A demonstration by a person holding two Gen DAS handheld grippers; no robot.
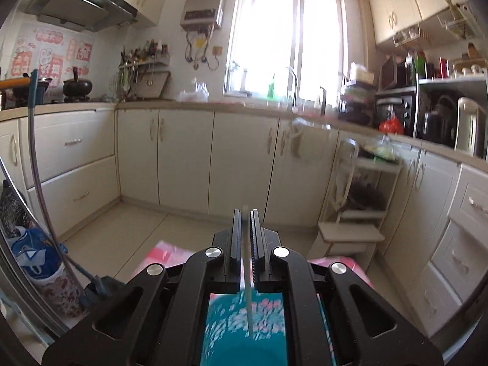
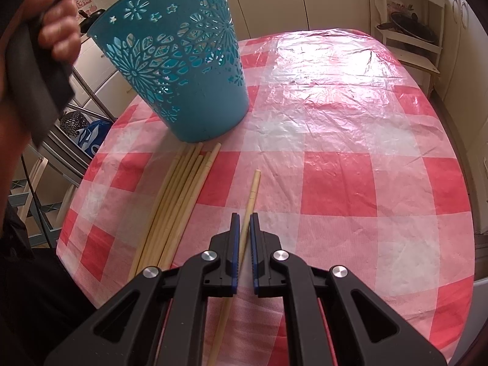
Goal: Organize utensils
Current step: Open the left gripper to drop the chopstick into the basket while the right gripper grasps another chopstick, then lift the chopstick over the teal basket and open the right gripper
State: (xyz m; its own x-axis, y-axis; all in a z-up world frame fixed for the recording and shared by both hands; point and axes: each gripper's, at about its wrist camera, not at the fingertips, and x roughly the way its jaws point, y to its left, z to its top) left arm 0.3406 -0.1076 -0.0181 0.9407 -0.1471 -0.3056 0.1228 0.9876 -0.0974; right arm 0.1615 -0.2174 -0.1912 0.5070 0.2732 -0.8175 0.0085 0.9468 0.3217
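**Chopstick in each gripper beside a teal basket on a checked table**

Two wrist views in a home kitchen, each looking forward along a black two-finger gripper.

In the left wrist view, the left gripper (image 1: pixel 245 213) points out across the room, level with the cream cabinets (image 1: pixel 183 155). Its jaws are pressed nearly together, clenched on a pale chopstick (image 1: pixel 247 302). The stick runs down between the fingers, and its lower end hangs over the open mouth of a teal basket (image 1: pixel 225 335), seen blurred under the gripper. A bright window (image 1: pixel 286 42) fills the far wall.

In the right wrist view, the right gripper (image 2: pixel 243 216) is low over a table covered in a red and white checked plastic cloth (image 2: pixel 335 183). A single chopstick (image 2: pixel 252 192) lies lengthwise in the narrow gap between the blue-padded fingers (image 2: pixel 234 244). The jaws sit close on either side of it, but I cannot tell whether they are squeezing it or merely straddling it. Its far end rests on the cloth ahead of the fingertips.

Just left of that stick lies a bundle of chopsticks (image 2: pixel 174 201), side by side on the cloth, their far tips reaching the foot of the teal basket (image 2: pixel 183 70). The basket is a tapered plastic tub with cut-out flower and star patterns, standing at the back left of the table. It appears tilted, though the fisheye lens may cause this. At the upper left edge, a hand (image 2: pixel 59 27) grips a black handle.
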